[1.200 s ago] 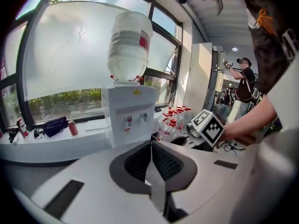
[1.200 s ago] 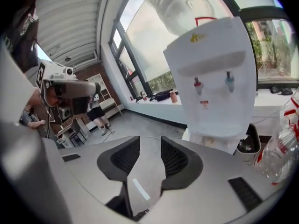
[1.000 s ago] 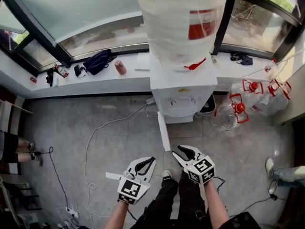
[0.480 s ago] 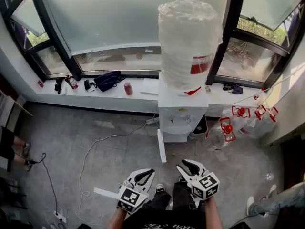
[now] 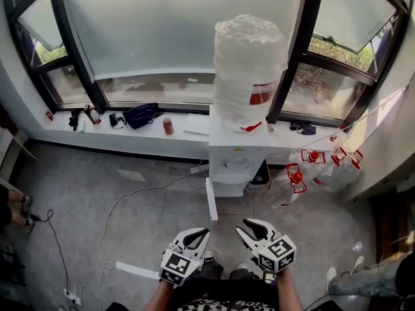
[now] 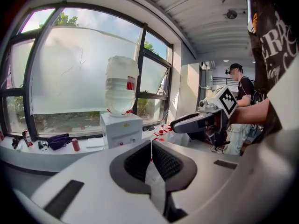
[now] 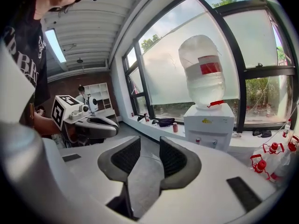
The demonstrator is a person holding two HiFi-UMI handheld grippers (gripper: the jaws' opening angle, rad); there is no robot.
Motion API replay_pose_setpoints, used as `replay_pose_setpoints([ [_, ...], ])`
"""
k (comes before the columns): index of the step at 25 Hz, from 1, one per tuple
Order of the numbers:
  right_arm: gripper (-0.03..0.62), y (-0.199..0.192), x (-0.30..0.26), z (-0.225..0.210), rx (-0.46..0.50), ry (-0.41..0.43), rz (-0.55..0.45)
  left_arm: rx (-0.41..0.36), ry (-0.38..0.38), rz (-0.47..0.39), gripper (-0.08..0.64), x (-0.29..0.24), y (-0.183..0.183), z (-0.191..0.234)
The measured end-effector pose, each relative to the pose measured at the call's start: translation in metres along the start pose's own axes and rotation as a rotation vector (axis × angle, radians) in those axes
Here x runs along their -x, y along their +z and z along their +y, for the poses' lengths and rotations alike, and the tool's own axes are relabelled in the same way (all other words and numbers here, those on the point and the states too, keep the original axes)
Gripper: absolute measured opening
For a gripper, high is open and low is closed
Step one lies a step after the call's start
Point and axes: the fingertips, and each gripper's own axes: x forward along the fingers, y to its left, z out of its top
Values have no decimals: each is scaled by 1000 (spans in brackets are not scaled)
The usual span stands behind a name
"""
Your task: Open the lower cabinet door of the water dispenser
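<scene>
Well back from the white box-shaped water dispenser (image 5: 237,149) by the window (image 5: 181,24), whose white lower cabinet door (image 5: 209,199) stands swung open, the left claw (image 6: 150,144) is pinched together empty and the right claw (image 7: 149,142) gapes moderately, holding nothing.

Water dispenser (image 5: 237,149) is standing against the window ledge (image 5: 97,133), bottle (image 5: 249,70) sitting on top, lower door (image 5: 210,199) sticking out over the floor, jugs (image 5: 310,171) lying to its right, bag (image 5: 141,115) and can (image 5: 168,126) sitting on the ledge to its left.
</scene>
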Motion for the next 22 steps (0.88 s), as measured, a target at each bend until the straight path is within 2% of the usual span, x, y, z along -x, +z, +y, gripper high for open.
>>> replay_pose_setpoints([
  [7, 133, 5, 15, 16, 66, 53, 17, -32, -19, -19, 20, 2, 11, -37],
  [10, 117, 5, 34, 23, 89, 76, 1, -22, 14, -34, 20, 5, 17, -53],
  [16, 80, -5, 93, 39, 110, 122, -25, 48, 90, -84, 20, 20, 31, -104],
  [22, 31, -23, 151, 56, 104, 166, -71, 40, 125, -99, 20, 40, 32, -177],
])
